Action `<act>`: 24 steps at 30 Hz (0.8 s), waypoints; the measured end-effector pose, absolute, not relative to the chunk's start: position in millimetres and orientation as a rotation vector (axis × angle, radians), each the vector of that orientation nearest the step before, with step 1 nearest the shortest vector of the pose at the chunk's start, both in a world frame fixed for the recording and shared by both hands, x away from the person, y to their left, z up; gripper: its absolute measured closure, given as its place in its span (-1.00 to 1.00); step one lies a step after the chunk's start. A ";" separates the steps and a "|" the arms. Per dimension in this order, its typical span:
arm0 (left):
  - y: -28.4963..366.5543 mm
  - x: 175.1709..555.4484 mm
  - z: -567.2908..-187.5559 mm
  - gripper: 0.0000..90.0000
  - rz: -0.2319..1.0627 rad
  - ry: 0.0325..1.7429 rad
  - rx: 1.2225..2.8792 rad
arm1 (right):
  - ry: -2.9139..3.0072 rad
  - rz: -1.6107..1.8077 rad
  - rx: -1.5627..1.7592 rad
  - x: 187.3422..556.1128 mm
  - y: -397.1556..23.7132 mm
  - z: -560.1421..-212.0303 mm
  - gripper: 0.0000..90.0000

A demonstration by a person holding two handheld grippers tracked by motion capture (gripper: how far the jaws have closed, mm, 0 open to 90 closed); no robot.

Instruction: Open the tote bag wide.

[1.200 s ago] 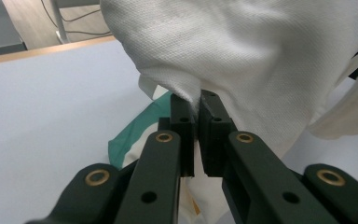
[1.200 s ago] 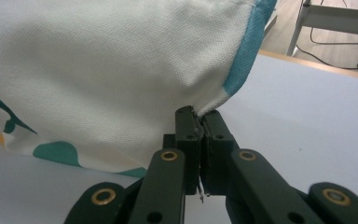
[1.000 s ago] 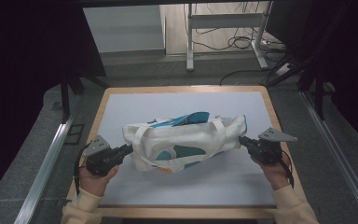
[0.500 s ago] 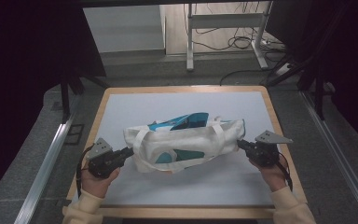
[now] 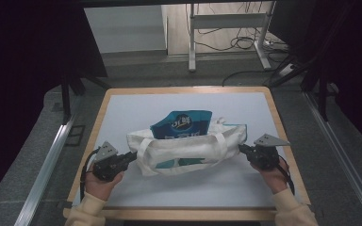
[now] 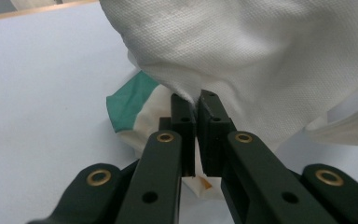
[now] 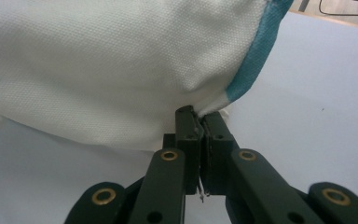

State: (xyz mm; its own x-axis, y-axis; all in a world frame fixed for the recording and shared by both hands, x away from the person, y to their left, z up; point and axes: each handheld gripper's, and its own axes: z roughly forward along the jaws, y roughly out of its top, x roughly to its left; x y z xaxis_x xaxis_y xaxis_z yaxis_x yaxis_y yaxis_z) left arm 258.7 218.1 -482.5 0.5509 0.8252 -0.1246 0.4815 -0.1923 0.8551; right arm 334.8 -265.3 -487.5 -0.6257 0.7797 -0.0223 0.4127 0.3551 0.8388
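In the high view, a white bag (image 5: 188, 150) is lying across the middle of the pale desk (image 5: 264, 108), its handles (image 5: 179, 141) draped over its front. A blue pouch (image 5: 181, 125) is sticking up out of the bag's open top on the far side. The left claw (image 5: 131, 156) is gripping the bag's left end, and the right claw (image 5: 241, 149) is gripping its right end. A hand (image 5: 101, 181) is holding each tool, with cream sleeves (image 5: 87, 212) coming in from below.

In the left gripper view, the left claw (image 6: 196, 112) is sitting pinched on white fabric, the jaws nearly together with cloth between them. A teal patch (image 6: 130, 100) of the bag (image 6: 261, 56) is showing just beside the jaws.

In the right gripper view, the right claw (image 7: 199, 122) is clamping on the bag's (image 7: 112, 65) corner, jaws pressed together on the fabric. A teal edge (image 7: 256, 51) is running up the bag just right of the jaws.
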 end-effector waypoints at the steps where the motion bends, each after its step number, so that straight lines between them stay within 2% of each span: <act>1: 218.1 258.7 -482.5 0.92 0.457 1.072 1.843 | 2.206 1.180 1.040 335.2 -265.1 -488.4 0.92; 15: 210.8 273.3 -507.0 0.93 0.421 1.125 1.945 | 2.296 1.083 1.061 339.2 -259.8 -505.0 0.93; 24: 210.8 279.3 -512.7 0.93 0.409 1.146 1.949 | 2.321 1.055 1.071 341.0 -258.6 -510.3 0.93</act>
State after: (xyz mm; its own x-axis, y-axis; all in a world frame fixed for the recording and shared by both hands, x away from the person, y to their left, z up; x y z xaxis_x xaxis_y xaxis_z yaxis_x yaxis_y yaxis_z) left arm 279.3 210.8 -512.7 0.5332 0.8372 -0.1214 0.5714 -0.2506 0.7815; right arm 341.0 -258.6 -510.3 -0.6404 0.7677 -0.0232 0.4873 0.4295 0.7603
